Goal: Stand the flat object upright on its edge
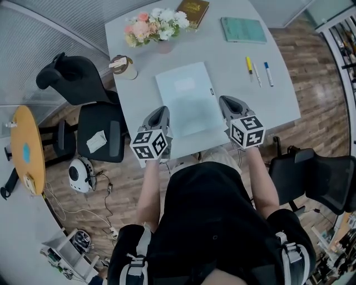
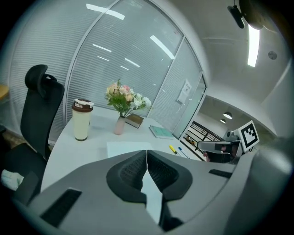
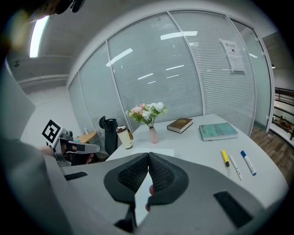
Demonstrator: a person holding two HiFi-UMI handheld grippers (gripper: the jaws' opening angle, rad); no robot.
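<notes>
Bare table (image 1: 278, 108) on both sides of the folder (image 1: 189, 100): narrow strip left, wider right. The cup (image 1: 123, 67) blocks the left strip near the far-left corner. Pens (image 1: 258, 71) lie on the right, apart from the folder. Flowers (image 1: 158, 25), brown book (image 1: 193, 11) and green book (image 1: 243, 29) crowd the far edge.

Matt plastic-looking folder (image 1: 189, 97) on smooth matt table (image 1: 278, 100); wood-grain floor (image 1: 311, 50).
</notes>
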